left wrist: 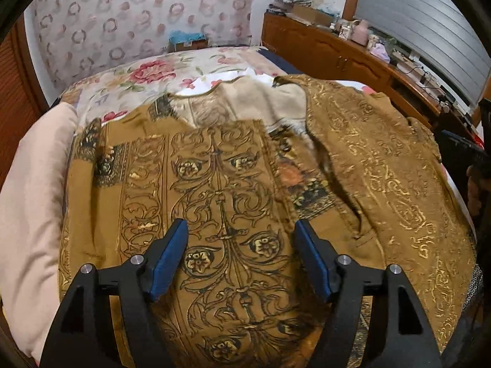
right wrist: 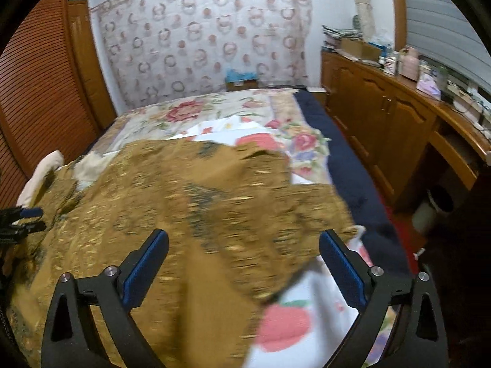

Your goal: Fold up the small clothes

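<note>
A brown garment with gold and black scroll print lies spread on the bed, its right part folded over with a pale lining showing at the collar. My left gripper hovers just above its near middle, open, with nothing between its blue pads. In the right wrist view the same garment looks blurred, and its right edge ends beside the flowered sheet. My right gripper stands open wide above that edge, holding nothing. The left gripper shows at the far left of that view.
The flowered bedsheet covers the bed beyond the garment. A pale pink pillow lies to the left. A wooden cabinet with clutter on top runs along the right, past a dark blue strip of bedding.
</note>
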